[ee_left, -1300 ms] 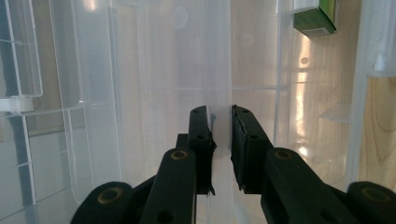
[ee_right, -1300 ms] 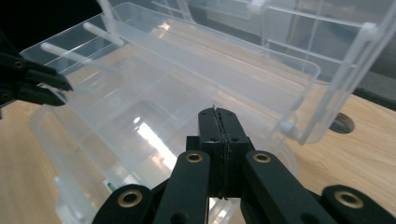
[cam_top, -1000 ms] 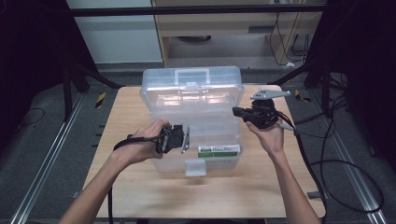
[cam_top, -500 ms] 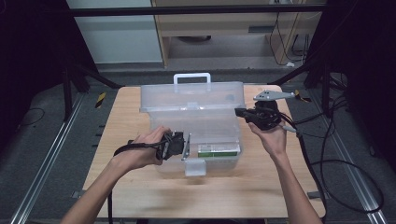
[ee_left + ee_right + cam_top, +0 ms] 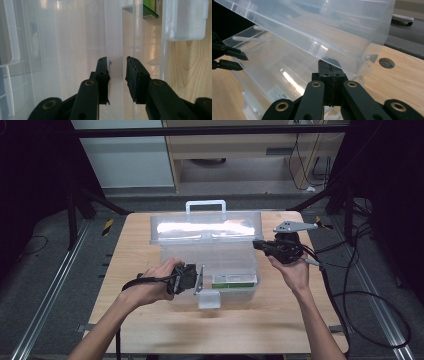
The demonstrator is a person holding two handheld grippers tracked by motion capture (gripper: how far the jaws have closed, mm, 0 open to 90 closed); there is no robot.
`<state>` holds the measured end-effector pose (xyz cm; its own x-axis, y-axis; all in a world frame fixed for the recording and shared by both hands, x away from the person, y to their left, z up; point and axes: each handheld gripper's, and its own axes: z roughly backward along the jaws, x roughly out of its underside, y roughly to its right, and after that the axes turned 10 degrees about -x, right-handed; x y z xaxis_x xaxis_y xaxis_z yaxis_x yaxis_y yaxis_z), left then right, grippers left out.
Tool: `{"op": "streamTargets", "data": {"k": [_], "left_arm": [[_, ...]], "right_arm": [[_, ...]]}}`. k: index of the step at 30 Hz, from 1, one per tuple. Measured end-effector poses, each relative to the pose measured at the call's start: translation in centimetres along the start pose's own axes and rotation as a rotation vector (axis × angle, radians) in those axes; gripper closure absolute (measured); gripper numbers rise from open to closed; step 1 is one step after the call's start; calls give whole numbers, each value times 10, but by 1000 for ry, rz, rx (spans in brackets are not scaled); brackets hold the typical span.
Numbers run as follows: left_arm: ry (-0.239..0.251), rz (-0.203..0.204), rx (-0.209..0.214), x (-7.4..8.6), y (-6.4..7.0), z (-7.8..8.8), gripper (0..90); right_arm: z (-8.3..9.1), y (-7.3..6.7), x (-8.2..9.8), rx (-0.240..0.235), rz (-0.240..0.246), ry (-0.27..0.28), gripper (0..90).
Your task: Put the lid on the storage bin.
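Observation:
A clear plastic storage box point(image 5: 220, 265) stands on the wooden table point(image 5: 280, 320). Its lid point(image 5: 205, 227) is tilted up toward the back, with a white handle point(image 5: 205, 206) on top. A green and white carton point(image 5: 234, 281) lies inside the box. My left gripper point(image 5: 200, 280) is at the box's front left. Its jaws have just been opening and straddle the box's clear wall point(image 5: 113, 50), and my left gripper point(image 5: 117, 62) has its right pad standing off the wall. My right gripper point(image 5: 257, 244) is shut, and in its own view its tip point(image 5: 329, 65) sits under the lid's edge point(image 5: 352, 60).
A white latch point(image 5: 209, 298) hangs at the box's front. The table has a round hole point(image 5: 386, 62) near the right gripper. Cables point(image 5: 360, 285) trail over the floor at the right. Metal rails point(image 5: 55, 285) run along the left side, and a cabinet stands behind the table.
The lid has swung up and back from lying low over the box to standing steeply. The left gripper's jaws have parted on the box wall. Both hands stayed roughly in place.

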<state>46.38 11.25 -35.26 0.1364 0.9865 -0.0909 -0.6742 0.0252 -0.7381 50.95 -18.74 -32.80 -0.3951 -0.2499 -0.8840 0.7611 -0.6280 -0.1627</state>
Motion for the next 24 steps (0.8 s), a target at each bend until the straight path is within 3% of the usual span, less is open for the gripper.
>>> {"op": "streamTargets", "data": {"k": [6,7,15,24], "left_arm": [[83,90,20,4,2,12,557],[82,87,22,5,2,14,539],[143,221,-19,20,2,26,501],[248,488,-41,48,-2,35,488]], "right_arm": [[0,-1,1,-5,1,-3,900],[0,-1,1,-5,1,-3,900],[0,-1,3,-8,3,-8,900],[0,-2,6,-16,1,-6,900]]}}
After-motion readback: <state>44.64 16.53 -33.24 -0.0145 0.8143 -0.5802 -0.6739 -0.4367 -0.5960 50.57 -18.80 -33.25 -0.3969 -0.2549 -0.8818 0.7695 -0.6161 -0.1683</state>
